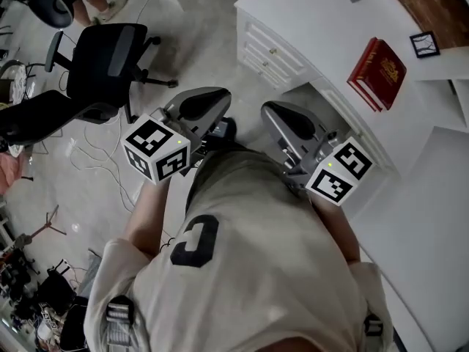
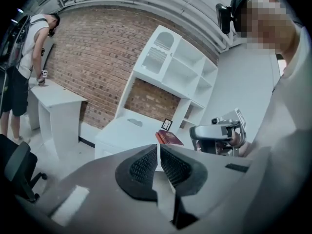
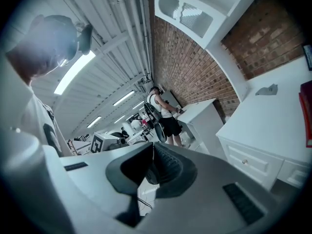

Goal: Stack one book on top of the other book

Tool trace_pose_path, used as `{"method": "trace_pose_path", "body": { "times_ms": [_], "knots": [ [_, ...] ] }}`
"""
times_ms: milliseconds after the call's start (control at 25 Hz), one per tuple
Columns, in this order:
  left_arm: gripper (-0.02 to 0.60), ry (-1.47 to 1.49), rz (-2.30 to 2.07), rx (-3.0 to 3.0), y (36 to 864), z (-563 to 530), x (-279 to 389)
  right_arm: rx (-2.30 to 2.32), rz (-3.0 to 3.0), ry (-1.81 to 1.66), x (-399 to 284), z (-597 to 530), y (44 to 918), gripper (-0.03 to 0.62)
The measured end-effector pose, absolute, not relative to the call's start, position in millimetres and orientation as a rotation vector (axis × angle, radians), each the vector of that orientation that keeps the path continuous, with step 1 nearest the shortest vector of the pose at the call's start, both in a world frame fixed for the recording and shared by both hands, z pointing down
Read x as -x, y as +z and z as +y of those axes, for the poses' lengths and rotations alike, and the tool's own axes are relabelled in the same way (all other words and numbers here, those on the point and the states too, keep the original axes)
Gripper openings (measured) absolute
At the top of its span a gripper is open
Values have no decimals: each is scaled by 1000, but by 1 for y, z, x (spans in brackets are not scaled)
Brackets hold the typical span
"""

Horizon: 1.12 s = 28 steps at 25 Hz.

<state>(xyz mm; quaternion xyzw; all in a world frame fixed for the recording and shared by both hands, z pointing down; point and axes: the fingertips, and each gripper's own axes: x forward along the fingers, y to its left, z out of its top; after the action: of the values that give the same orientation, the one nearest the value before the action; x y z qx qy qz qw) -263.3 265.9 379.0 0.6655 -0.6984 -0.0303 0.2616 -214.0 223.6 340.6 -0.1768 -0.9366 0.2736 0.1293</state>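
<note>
Holding nothing, the left gripper (image 2: pixel 158 163) and right gripper (image 3: pixel 151 163) show jaws together, well apart from the red books (image 1: pixel 378 72) on the worktop (image 1: pixel 308 17).

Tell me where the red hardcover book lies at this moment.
In the head view the red hardcover book lies at the upper right on the white desk, beside the small black picture frame.

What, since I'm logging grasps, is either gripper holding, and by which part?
Nothing is held: the left gripper and right gripper are shut and empty; the red book lies on the desk.
</note>
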Motion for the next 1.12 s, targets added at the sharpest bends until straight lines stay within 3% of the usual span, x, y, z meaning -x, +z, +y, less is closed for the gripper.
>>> {"method": "trace_pose_path", "body": {
  "times_ms": [680, 1120],
  "knots": [
    [18, 53, -1725, -1892, 402, 207, 121, 316, -2766, 967, 65, 174, 371, 8],
    [18, 107, -1732, -1846, 402, 223, 118, 352, -2721, 1059, 65, 186, 380, 8]
  ]
}}
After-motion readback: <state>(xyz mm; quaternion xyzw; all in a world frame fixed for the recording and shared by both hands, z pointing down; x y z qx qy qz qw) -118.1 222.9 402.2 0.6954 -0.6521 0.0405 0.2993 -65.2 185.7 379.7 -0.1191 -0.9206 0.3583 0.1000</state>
